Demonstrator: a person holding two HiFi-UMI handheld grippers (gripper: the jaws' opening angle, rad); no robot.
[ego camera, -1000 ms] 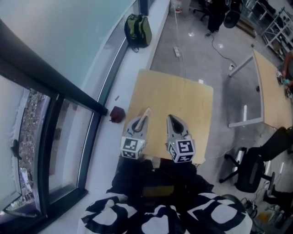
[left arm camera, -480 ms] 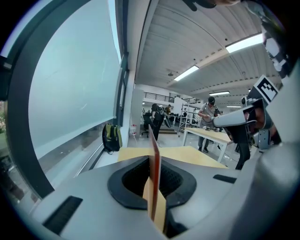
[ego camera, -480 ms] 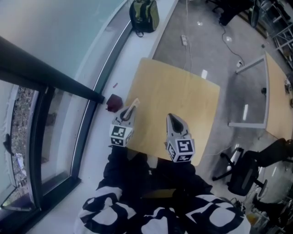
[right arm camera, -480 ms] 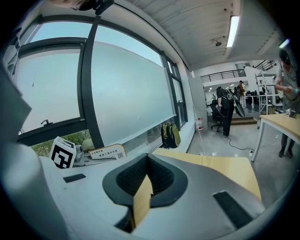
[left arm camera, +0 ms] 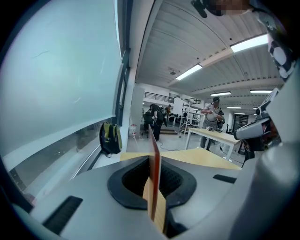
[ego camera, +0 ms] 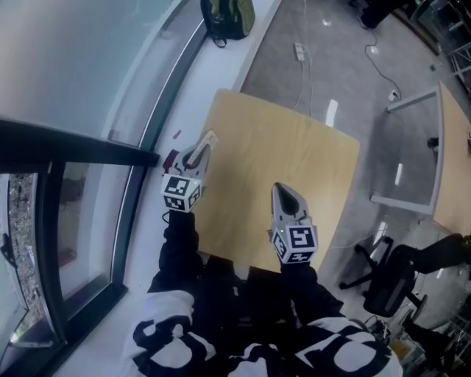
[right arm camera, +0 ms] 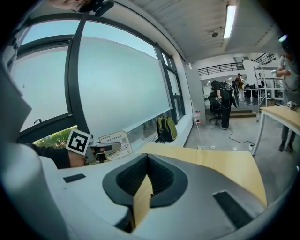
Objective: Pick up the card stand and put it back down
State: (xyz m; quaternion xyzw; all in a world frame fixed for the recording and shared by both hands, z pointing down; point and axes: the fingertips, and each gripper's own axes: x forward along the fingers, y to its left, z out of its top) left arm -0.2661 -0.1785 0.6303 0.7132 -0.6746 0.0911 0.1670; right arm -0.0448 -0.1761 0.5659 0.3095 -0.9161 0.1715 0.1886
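Observation:
The card stand (ego camera: 207,140) is a thin pale card with print on it, held above the left edge of the wooden table (ego camera: 294,162). My left gripper (ego camera: 197,153) is shut on it. In the left gripper view the card stand (left arm camera: 154,154) shows edge-on, upright between the pads. In the right gripper view the card stand (right arm camera: 115,142) shows face-on at the left, with the left gripper's marker cube (right arm camera: 78,141) beside it. My right gripper (ego camera: 283,194) hovers over the table's near middle, shut with nothing in it, and its tips (right arm camera: 147,161) meet.
A green backpack (ego camera: 228,18) leans on the window ledge at the far left. A dark red object (ego camera: 170,157) lies on the ledge by the left gripper. A second table (ego camera: 452,169) and an office chair (ego camera: 397,283) stand to the right. People stand at the room's far end.
My left gripper has carried the card stand left and away from me, from over the table's near part to its left edge. The right gripper has barely moved.

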